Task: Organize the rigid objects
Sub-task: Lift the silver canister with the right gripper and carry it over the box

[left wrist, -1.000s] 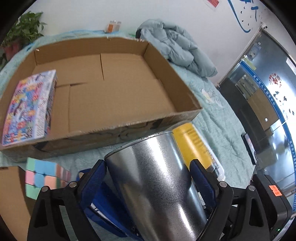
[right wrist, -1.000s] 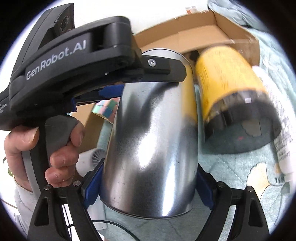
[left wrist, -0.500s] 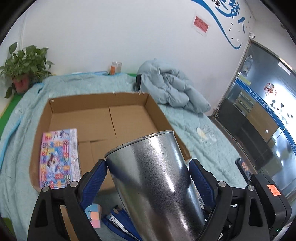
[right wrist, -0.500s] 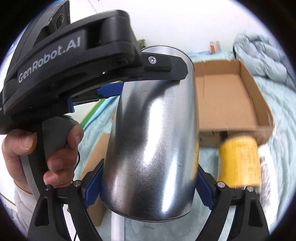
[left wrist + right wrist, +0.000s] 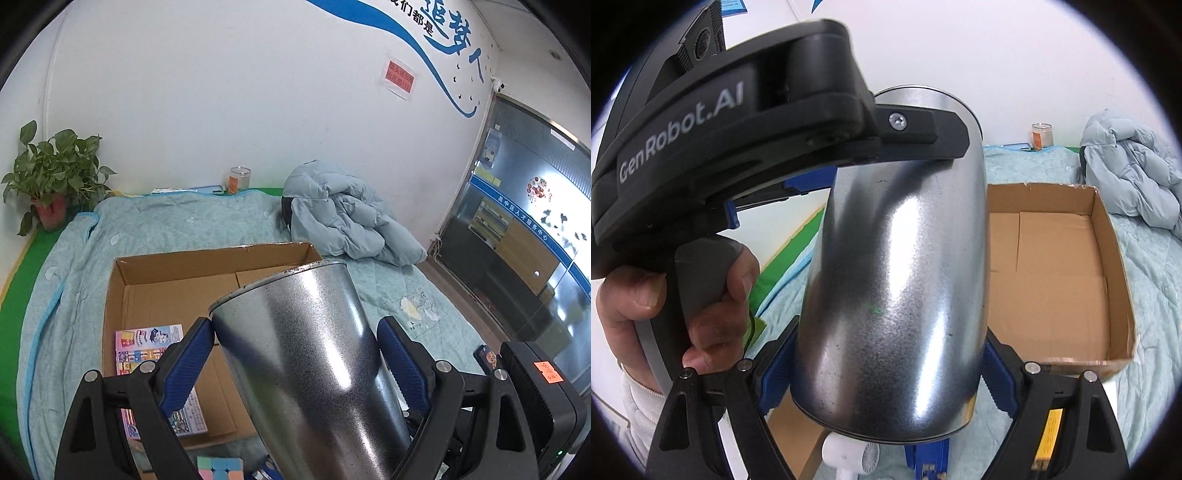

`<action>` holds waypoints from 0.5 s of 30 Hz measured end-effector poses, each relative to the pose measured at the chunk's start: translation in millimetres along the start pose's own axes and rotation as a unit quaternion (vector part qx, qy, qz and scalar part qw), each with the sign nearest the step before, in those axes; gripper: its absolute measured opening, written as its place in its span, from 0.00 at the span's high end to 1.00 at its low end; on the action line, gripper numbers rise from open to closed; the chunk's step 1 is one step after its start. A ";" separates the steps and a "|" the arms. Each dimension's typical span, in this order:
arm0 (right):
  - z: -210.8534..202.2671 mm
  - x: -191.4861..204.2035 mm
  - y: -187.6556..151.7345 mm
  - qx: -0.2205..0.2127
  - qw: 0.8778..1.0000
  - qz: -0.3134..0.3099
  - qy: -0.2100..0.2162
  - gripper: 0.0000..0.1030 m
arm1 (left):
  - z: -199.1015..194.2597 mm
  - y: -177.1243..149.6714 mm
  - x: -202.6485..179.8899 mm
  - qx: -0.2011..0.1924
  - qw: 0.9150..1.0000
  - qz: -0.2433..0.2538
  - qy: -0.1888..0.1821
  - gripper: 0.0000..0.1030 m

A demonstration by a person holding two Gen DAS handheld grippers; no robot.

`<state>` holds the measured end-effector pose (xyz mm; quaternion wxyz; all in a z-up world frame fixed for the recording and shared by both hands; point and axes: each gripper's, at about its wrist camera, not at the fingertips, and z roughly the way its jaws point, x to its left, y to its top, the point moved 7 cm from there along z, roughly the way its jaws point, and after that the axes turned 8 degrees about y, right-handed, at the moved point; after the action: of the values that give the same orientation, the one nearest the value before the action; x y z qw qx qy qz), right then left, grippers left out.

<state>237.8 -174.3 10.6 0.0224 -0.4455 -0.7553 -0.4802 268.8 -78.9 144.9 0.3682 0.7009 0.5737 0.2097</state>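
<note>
Raised higher above cardboard box (image 5: 177, 280), metal bucket (image 5: 314, 373) pinched by both grippers (image 5: 295, 354) (image 5: 886, 369)

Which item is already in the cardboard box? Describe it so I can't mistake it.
On the blue quilt lies an open cardboard box. Flat on its floor by the left wall lies a colourful picture book, the only thing visible inside.

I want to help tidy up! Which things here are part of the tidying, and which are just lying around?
Part of the job:
metal bucket, held by both tongs: left, right
cardboard box
colourful book in the box
cube puzzle

Just lying about:
jacket
potted plant
jar
</note>
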 end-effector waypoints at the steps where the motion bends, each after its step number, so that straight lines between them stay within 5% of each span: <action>1: 4.9 -2.0 3.6 0.003 1.000 0.001 -0.002 0.15 | 4.3 3.1 4.5 0.003 1.000 -0.002 -0.001 0.14; 15: 72.4 -17.3 24.0 0.061 0.997 0.054 -0.001 0.15 | 120.7 -0.1 81.2 0.073 0.997 -0.037 -0.013 0.14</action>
<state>293.4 -128.2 -19.5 0.0749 -0.4840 -0.7582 -0.4305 375.8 -34.3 57.1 0.3315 0.7070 0.6079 0.1443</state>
